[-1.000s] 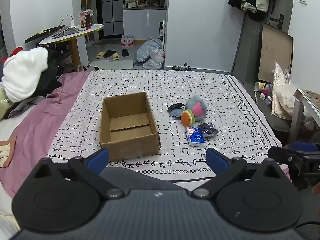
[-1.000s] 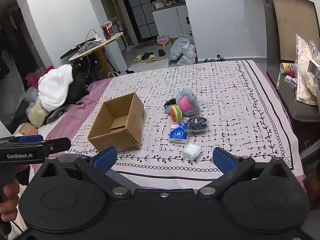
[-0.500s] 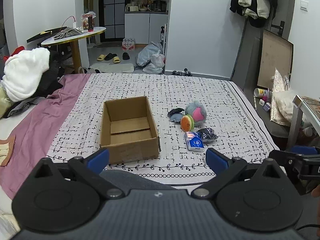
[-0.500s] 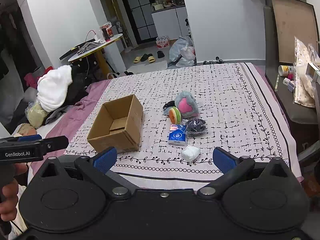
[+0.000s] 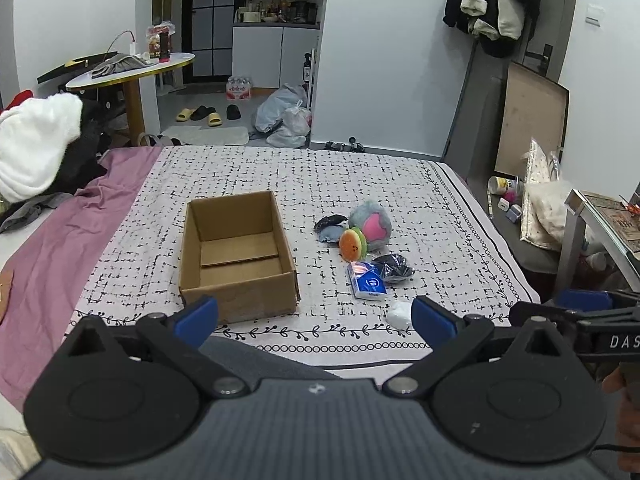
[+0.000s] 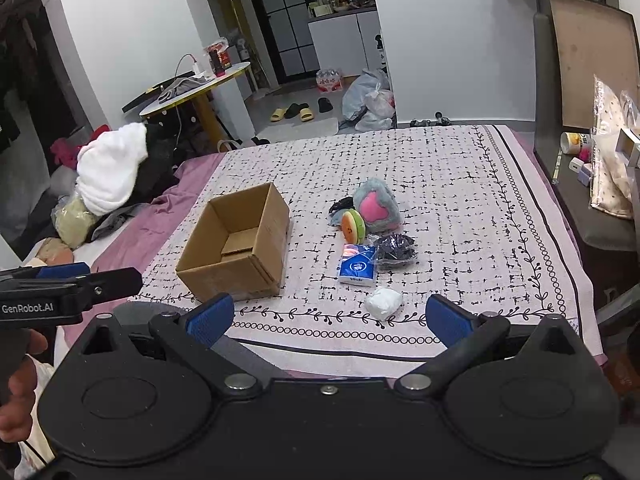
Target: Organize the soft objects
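A bed under a white black-flecked blanket (image 5: pixel 360 168) carries an open brown cardboard box (image 5: pixel 236 252), empty inside, with a cluster of soft items just right of it. Nearest lies a small white wad (image 6: pixel 383 302). Both the left gripper (image 5: pixel 314 316) and right gripper (image 6: pixel 328 318) hover with jaws spread, holding nothing. The right gripper should probably drop squarely over the wad, pinch gently, then lift clear of the box wall.

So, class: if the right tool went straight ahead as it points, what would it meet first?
Probably the white soft lump, lying nearest between the open right tool and the blue tissue pack; depth is uncertain.
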Available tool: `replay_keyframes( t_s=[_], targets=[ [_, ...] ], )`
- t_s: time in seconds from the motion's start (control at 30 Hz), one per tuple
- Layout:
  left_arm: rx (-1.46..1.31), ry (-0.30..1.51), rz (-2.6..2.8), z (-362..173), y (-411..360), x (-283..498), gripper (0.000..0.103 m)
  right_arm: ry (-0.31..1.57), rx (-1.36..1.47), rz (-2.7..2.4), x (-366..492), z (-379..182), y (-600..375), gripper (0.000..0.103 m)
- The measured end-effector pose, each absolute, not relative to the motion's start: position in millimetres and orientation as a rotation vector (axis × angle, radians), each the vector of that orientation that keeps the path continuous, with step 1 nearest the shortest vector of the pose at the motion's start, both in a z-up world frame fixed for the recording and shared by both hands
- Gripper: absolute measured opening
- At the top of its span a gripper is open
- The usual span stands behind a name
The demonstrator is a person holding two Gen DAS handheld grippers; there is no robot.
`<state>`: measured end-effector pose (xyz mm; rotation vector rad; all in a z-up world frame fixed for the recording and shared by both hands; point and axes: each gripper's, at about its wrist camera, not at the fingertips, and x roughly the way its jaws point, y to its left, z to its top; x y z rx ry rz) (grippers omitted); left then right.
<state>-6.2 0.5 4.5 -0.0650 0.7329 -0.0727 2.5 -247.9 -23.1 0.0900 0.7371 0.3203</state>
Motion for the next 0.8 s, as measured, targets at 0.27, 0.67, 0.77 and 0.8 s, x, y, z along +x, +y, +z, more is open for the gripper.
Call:
replay_keyframes(
  t_s=[0.27, 0.67, 0.77, 0.8],
  targets=[
    [-0.065, 0.739, -0.074, 3.2, -0.4, -6.9, 0.102, 0.741, 0.096, 0.317, 4.3, -23.8, -249.0, 0.103],
    [-0.056, 0.732, -0.066, 2.1, -2.2, -8.0, 0.102, 0.745, 0.098, 0.316, 2.9, -26.2, -250.3, 0.103],
    [-0.06, 0.733, -0.065, 2.0, -1.7, -7.7, 0.102, 0.748, 0.098, 0.315, 2.9, -26.2, -250.5, 0.103],
    [-0.062, 0.733, -0.064, 2.1, -1.6, -7.5, 0.102, 0.748, 0.098, 0.315, 2.3, -26.2, -250.4, 0.103]
  ],
)
